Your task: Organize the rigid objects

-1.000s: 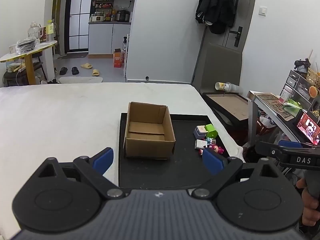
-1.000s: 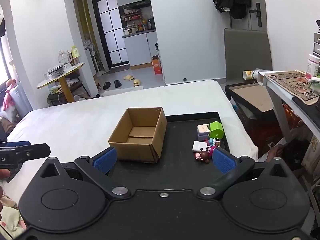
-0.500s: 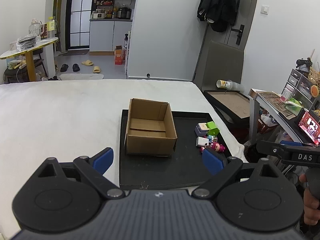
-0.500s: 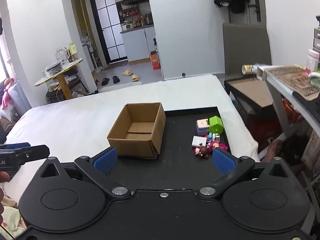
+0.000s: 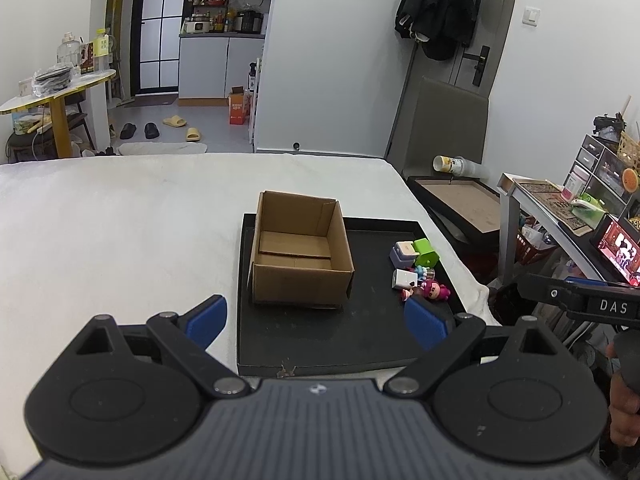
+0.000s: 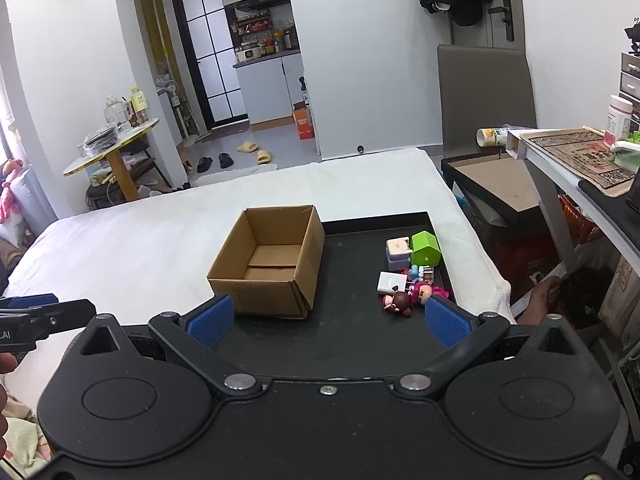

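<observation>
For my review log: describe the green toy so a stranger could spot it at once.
Find the black tray on the white bed, with an open cardboard box on its left side. To the box's right lies a cluster of small toys; the green house-shaped block is at its far end, the only bright green piece, beside a lavender-and-white block.

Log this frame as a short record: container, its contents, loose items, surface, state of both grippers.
container: open brown cardboard box, upright on the tray's left part
contents: none visible
loose items: green house-shaped block, lilac and white block, white flat card, two small dolls, clustered right of the box
surface: black rectangular tray on white bed cover
left gripper: fingers wide apart, holding nothing
right gripper: fingers wide apart, holding nothing
</observation>
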A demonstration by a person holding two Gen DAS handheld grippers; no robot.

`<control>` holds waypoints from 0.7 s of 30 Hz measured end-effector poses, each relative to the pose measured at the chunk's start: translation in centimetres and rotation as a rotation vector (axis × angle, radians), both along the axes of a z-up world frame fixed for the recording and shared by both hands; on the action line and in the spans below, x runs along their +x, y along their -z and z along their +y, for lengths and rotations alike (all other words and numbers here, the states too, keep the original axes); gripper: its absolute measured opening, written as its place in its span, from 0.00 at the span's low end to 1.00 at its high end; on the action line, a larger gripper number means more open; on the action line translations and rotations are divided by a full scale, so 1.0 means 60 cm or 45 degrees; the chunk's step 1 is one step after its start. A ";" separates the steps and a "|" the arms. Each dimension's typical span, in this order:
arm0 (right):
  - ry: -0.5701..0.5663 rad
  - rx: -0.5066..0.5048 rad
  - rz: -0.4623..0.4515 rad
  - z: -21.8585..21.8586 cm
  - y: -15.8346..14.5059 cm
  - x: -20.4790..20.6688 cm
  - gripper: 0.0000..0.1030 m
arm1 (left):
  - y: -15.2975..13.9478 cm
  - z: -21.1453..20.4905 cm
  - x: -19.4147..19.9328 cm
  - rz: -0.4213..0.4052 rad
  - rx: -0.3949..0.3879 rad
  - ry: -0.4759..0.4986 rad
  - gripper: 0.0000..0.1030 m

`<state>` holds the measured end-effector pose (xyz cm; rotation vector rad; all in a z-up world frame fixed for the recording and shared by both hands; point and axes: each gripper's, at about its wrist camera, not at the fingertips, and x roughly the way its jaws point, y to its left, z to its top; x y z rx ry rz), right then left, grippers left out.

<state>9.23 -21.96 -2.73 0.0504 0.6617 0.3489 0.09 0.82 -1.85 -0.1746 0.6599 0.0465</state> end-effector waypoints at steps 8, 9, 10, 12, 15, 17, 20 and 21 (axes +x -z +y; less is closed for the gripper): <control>0.002 -0.004 0.003 -0.002 -0.001 0.002 1.00 | -0.001 -0.001 0.002 0.006 -0.004 0.000 0.92; 0.000 -0.003 0.001 -0.002 -0.001 0.002 1.00 | -0.002 -0.001 0.004 0.008 -0.004 0.000 0.92; 0.001 0.001 0.000 -0.003 -0.001 0.002 1.00 | -0.002 -0.001 0.004 0.008 -0.006 0.000 0.92; 0.004 0.006 -0.003 -0.003 -0.003 0.002 1.00 | -0.002 0.000 0.004 0.009 -0.008 -0.002 0.92; 0.010 -0.003 -0.007 -0.002 -0.003 0.002 1.00 | -0.003 0.001 0.004 0.011 -0.014 -0.005 0.92; 0.011 -0.004 -0.006 -0.002 -0.004 0.002 1.00 | -0.003 0.001 0.004 0.012 -0.014 -0.005 0.92; 0.014 -0.008 0.000 -0.001 -0.002 0.003 1.00 | -0.003 0.001 0.004 0.013 -0.016 -0.004 0.92; 0.015 -0.009 0.001 -0.001 -0.002 0.002 1.00 | -0.003 0.001 0.004 0.012 -0.015 -0.002 0.92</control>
